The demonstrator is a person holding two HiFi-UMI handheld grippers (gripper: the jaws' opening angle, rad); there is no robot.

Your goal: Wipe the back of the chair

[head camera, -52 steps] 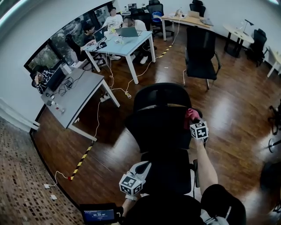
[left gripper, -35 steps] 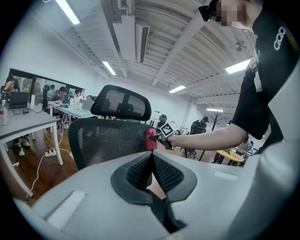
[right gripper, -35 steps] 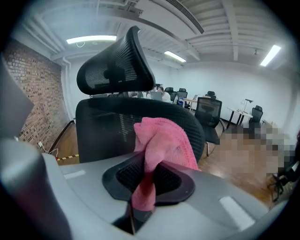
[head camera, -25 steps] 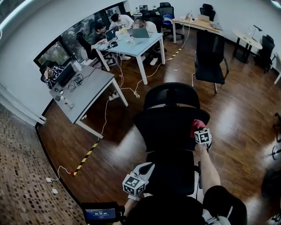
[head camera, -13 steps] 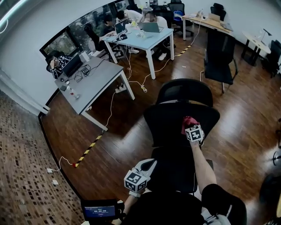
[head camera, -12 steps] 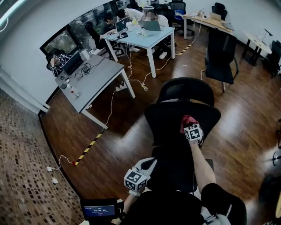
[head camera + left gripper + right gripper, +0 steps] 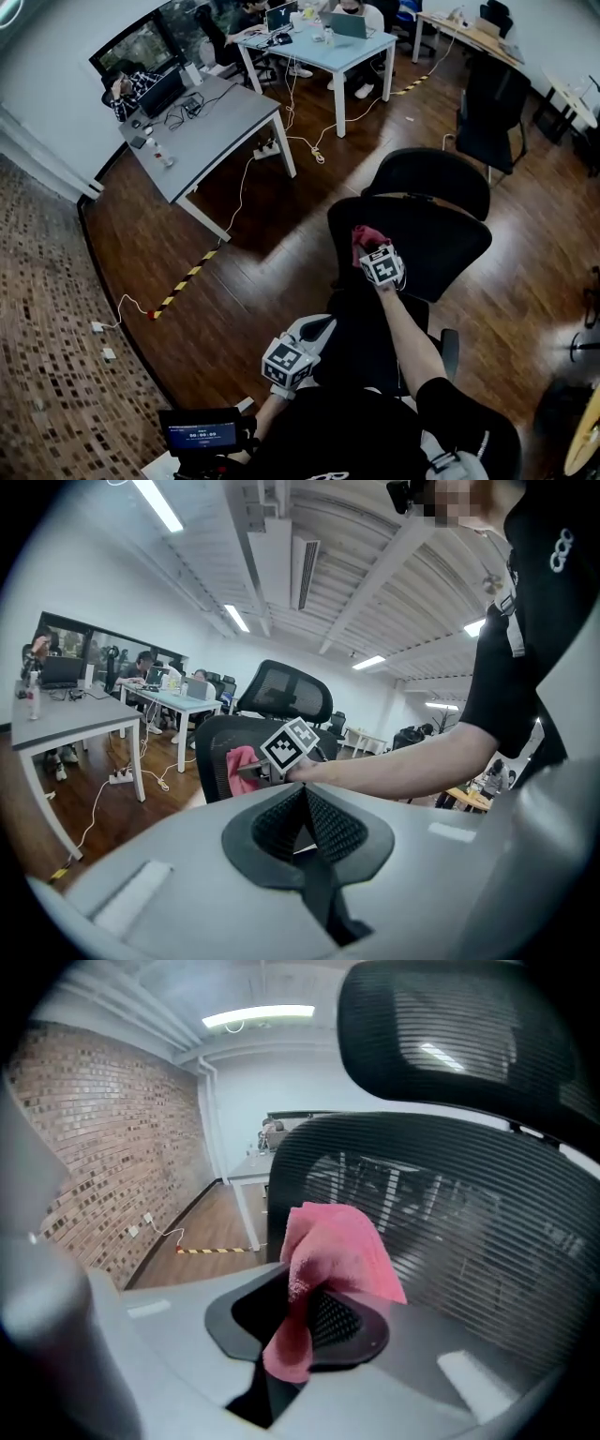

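Office floor point(image 7: 281, 272); right tongs point(image 7: 300, 1312) with pink cloth point(image 7: 333, 1251) at chair back point(image 7: 469, 1241)

Black short-sleeved shirt point(image 7: 330, 437), grey left gripper point(image 7: 317, 329), right gripper point(image 7: 365, 247) (2 marker cubes)

From the head view I get even, bright room light, with a pale sheen on the wooden floor point(image 7: 539, 281) right of the chair point(image 7: 441, 248). Every view bows and darkens toward its corners. Strip lights point(image 7: 164, 503) above the chair burn white in the left gripper view. In the right gripper view a tube light point(image 7: 258, 1016) above the chair blooms. The pink cloth point(image 7: 337, 1251) before the chair is sharp, and the foreground below it is soft.
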